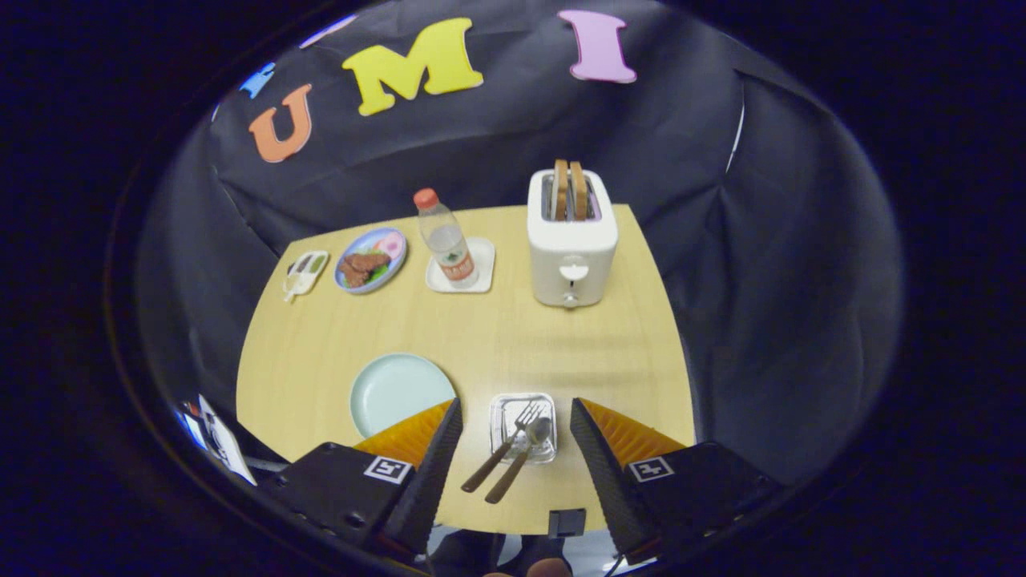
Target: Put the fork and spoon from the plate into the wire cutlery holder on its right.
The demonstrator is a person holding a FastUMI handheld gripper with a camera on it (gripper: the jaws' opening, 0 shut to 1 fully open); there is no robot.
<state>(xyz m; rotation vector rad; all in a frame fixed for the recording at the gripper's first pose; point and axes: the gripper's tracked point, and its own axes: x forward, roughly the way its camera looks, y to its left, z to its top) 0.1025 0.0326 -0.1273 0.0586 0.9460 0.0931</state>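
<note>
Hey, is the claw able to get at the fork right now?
Probably yes. The claw is open, and the fork leans in the wire cutlery holder between its fingers beside the spoon, with nothing over it.

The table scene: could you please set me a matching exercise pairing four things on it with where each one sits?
Things:
1. fork
2. water bottle
3. bread slices
4. pale green plate

Places:
A. on a white coaster
B. in the toaster's slots
C. bare, beside the left finger of the open tool
D. in the wire cutlery holder with the spoon

Pairs: 1-D, 2-A, 3-B, 4-C
</note>
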